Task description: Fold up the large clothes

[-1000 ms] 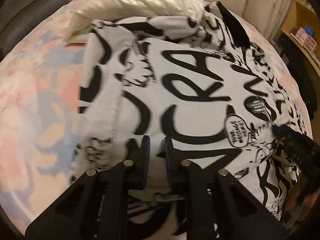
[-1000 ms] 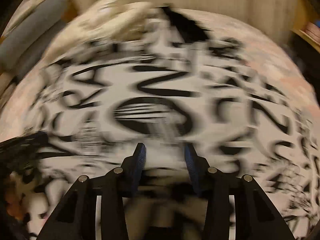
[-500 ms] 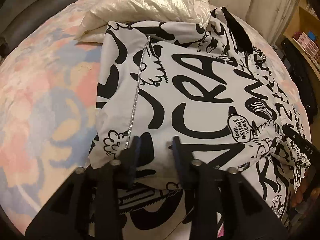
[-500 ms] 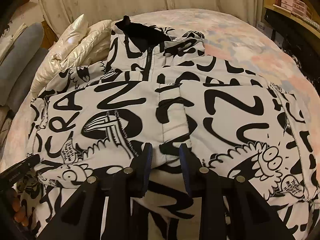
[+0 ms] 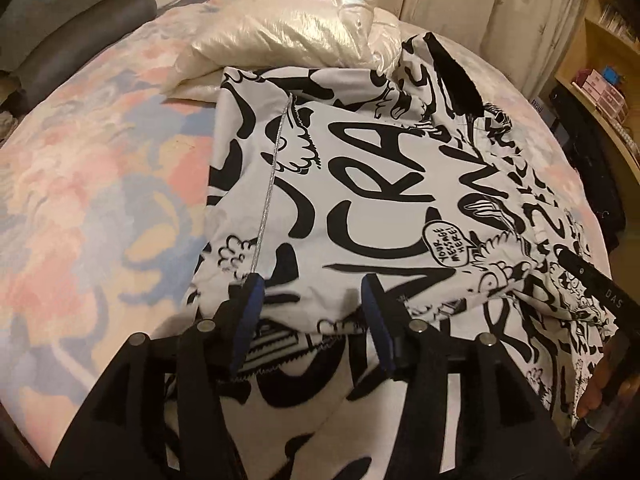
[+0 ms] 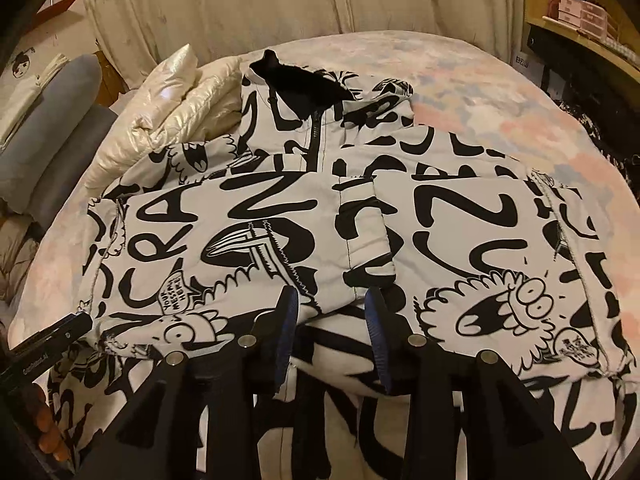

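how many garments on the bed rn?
2: the black-and-white printed jacket spread across the bed, and a shiny cream puffer jacket at its far left. More may be hidden underneath.

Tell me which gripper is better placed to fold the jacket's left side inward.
Left, probably. The left gripper hangs open at the jacket hem near that side edge; the right gripper is open over the middle.

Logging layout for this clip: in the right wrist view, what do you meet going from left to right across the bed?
Grey cushions → cream puffer jacket → black-and-white printed jacket → bare pastel bedspread → shelf with pink boxes.
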